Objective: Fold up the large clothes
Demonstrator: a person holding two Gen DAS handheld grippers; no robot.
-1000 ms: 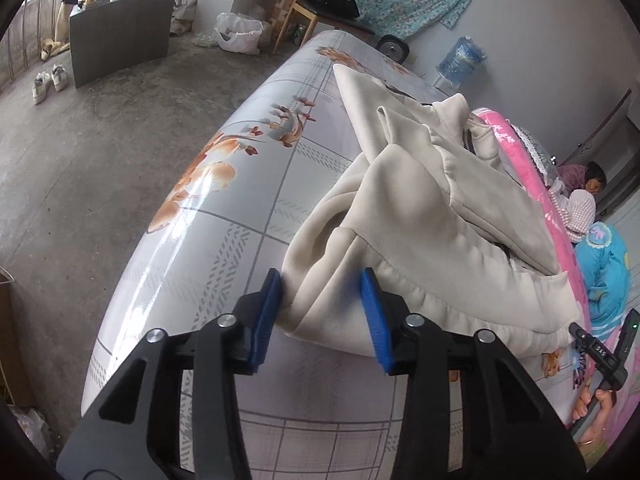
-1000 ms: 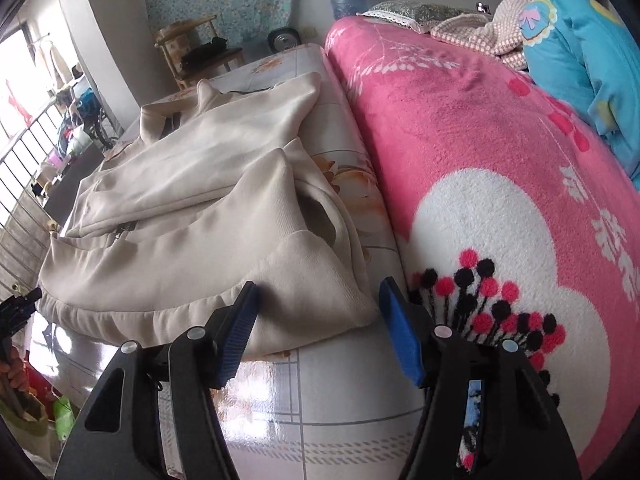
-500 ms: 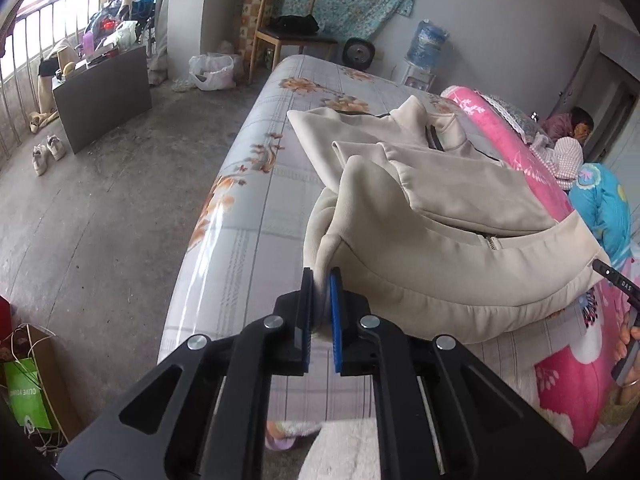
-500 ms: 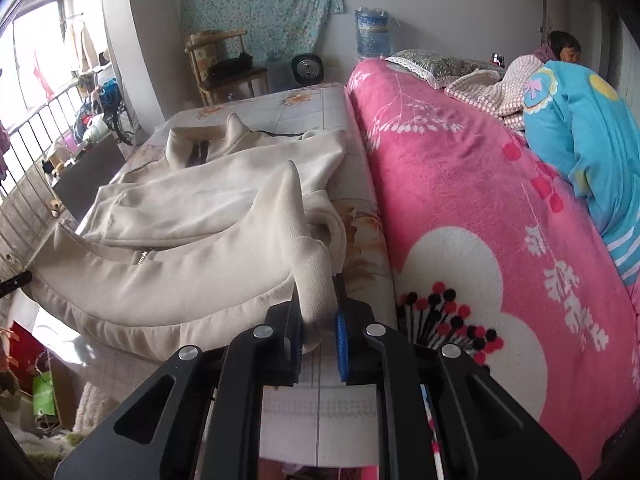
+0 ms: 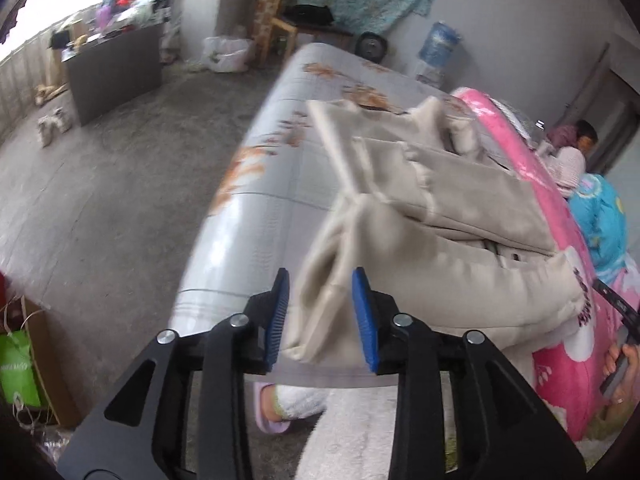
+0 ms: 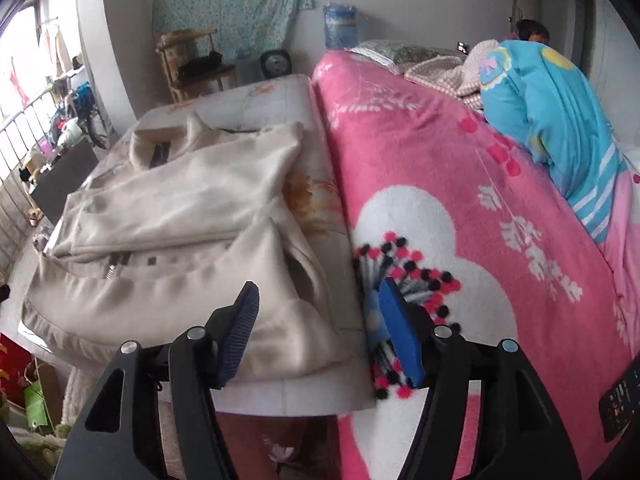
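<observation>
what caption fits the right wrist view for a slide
Right gripper, jaws just opened, above the hem corner of a beige jacket beside a pink blanket.

left wrist view angled down over bed's left edge, right wrist view alongside, both sharing cream jacket (image 5: pixel 440 216) (image 6: pixel 180 216)

No legible text. Green paper bag (image 5: pixel 14 364), far left of the fingers, bears pale lettering, too blurred to read. Black flat remote-like device (image 6: pixel 622 400), lower right: tiny unreadable print.

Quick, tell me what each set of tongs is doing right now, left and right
Left tongs: open, just released, cream jacket hem between the pads, not pinched.
Right tongs: open, just released, holding nothing.
</observation>
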